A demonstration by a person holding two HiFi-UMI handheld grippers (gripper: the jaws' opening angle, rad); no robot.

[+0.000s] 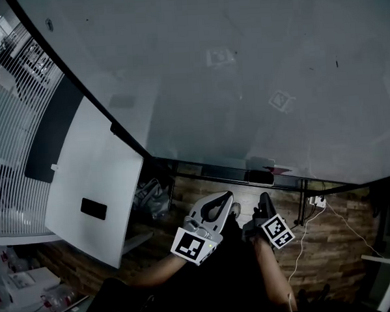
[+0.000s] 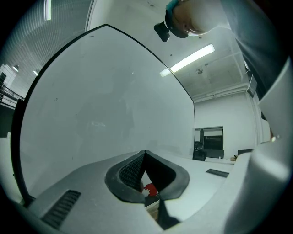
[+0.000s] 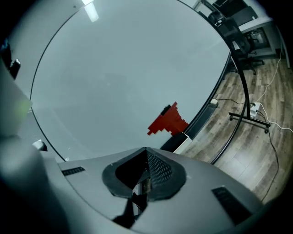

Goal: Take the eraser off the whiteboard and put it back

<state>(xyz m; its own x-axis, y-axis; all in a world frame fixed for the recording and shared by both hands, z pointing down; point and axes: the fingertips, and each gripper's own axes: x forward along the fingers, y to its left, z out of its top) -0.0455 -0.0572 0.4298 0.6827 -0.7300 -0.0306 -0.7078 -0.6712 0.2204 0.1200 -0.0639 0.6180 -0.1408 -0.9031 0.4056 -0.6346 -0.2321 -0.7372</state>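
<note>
Eraser [image 3: 181,142] at whiteboard [image 1: 243,84] lower edge, just below red shape [image 3: 167,121] | stand [image 3: 247,119] and cable [image 1: 347,227] on floor beyond edge | wide board face above | left gripper [image 2: 145,153], right gripper [image 3: 146,150] clenched, empty

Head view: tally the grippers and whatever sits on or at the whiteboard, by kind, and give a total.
Grippers: 2, the left gripper and the right gripper
Whiteboard: 1
Red stepped shape on the board: 1
Dark block on the board's ledge: 1
Total: 5
</note>
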